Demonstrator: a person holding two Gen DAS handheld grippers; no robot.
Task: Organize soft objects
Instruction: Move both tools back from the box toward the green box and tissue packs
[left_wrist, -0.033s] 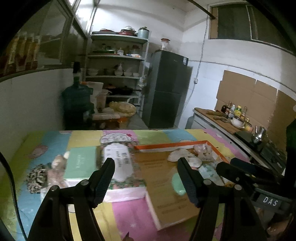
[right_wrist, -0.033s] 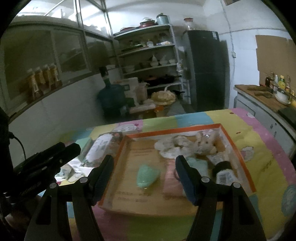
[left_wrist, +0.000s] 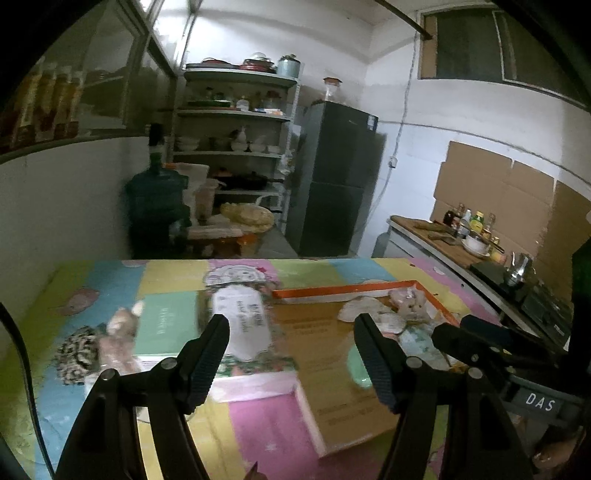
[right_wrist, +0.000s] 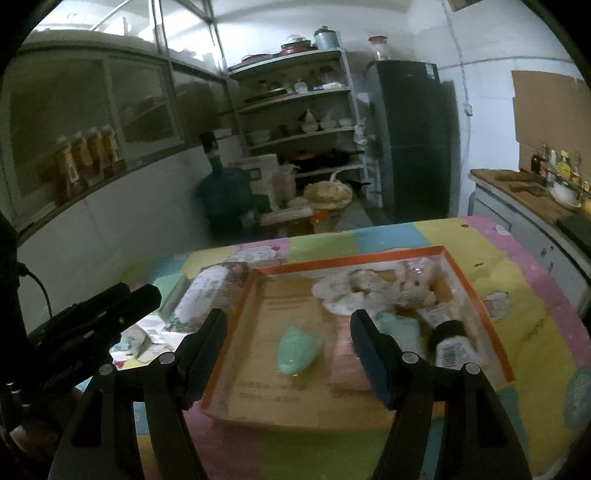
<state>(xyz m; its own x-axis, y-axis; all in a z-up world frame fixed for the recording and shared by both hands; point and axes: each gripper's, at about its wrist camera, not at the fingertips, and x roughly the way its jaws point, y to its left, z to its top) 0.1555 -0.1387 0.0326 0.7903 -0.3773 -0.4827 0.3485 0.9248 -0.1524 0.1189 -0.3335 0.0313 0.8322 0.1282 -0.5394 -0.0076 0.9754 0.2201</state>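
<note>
- Hovering above the table (left_wrist: 110, 280), the left gripper (left_wrist: 291, 354) has its black ribbed jaws spread wide, with nothing between them.
- The right gripper (right_wrist: 288, 347) likewise hangs over the shallow cardboard tray (right_wrist: 295, 376) with jaws spread, pinching nothing.
- A smooth mint-green soft pouch (right_wrist: 297, 349), rounded and tapering, lies on the tray floor, seen between the right jaws but below them, untouched.
- At the tray's far right sit a fuzzy pale plush toy (right_wrist: 413, 284) and crumpled white fabric (right_wrist: 347, 291); a dark-capped bottle (right_wrist: 448, 339) lies just right of the right jaw.
- Left of the tray rest a flat green box (left_wrist: 168, 325), a white-labelled packet (left_wrist: 240, 325), a speckled furry item (left_wrist: 79, 352) and a pinkish plush (left_wrist: 122, 332), on a glossy pastel-patchwork cloth.
</note>
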